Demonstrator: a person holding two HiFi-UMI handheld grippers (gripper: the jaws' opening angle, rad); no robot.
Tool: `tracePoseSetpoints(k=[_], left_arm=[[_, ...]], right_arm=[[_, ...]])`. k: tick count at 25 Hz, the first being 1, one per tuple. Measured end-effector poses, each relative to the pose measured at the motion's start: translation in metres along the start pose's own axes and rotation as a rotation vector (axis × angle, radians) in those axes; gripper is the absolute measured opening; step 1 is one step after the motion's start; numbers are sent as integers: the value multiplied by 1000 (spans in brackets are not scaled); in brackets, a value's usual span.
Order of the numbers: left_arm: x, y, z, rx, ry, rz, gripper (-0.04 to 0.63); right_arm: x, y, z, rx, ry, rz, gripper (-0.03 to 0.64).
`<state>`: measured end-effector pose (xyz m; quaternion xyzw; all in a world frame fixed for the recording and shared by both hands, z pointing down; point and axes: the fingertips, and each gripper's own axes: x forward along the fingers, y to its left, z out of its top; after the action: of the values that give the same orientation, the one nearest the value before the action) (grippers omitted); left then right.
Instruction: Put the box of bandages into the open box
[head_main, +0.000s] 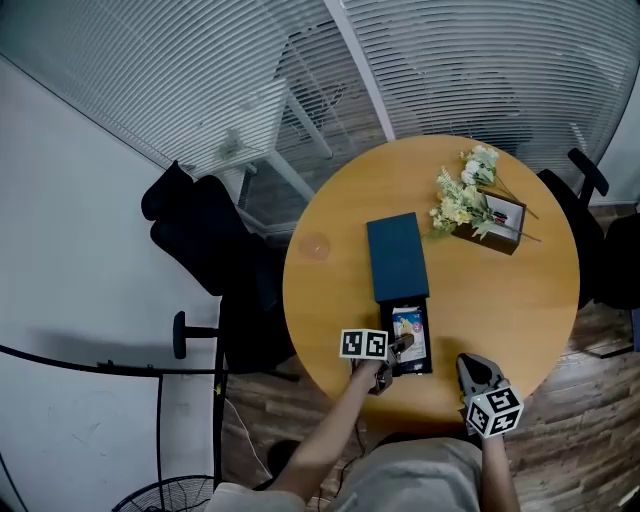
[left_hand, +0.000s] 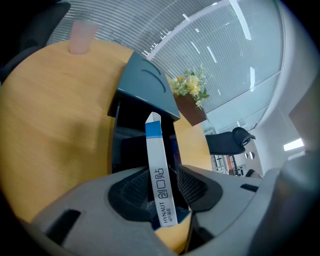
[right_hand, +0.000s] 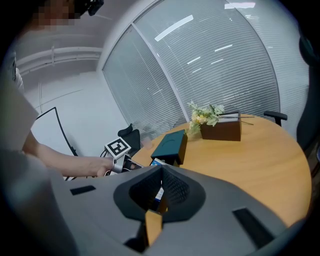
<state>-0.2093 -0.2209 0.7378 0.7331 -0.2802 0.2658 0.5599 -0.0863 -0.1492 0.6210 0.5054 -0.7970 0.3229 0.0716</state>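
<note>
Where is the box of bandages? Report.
Head view: the box of bandages sits in the open box at the table's near edge, below its teal lid, between the parted jaws of the left tool.

The narrow white side of the box of bandages (left_hand: 161, 186) reads "HYNAUT", with the Chinese characters 创口贴 above.

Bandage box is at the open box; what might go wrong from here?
The left tongs are open but straddle the bandage box, so pulling back askew might drag it out of the open box. Whether it lies flat inside is unclear; it may rest tilted on a wall.
</note>
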Motion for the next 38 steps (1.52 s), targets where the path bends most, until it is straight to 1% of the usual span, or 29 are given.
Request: tracePoseSetpoints(k=[2,7,12,17,25,29,38], left_arm=[[-2,1,0,2,-5,10,158],[-12,2,6,10,-44,29,158],[-20,4,7,10,-62,35,158],[-28,3,9,3,-90,23,158],[-43,-2,16,18,-143,9,158],[-58,-9,17,58,-184,6,158],[-96,-14,7,172,-257,72,158]], right_arm=[[-1,0,0,-1,-2,1,-3],[0,0,-4,-1,9,12,-3],[-2,6,-4,-9,17,23,-3],[-1,11,-5,-9,16,28,-3],[3,27,-11,-32,37,59,-3],[6,34,-14,-46,50,76,-3],[11,42,-18,-53,62,89,-2]])
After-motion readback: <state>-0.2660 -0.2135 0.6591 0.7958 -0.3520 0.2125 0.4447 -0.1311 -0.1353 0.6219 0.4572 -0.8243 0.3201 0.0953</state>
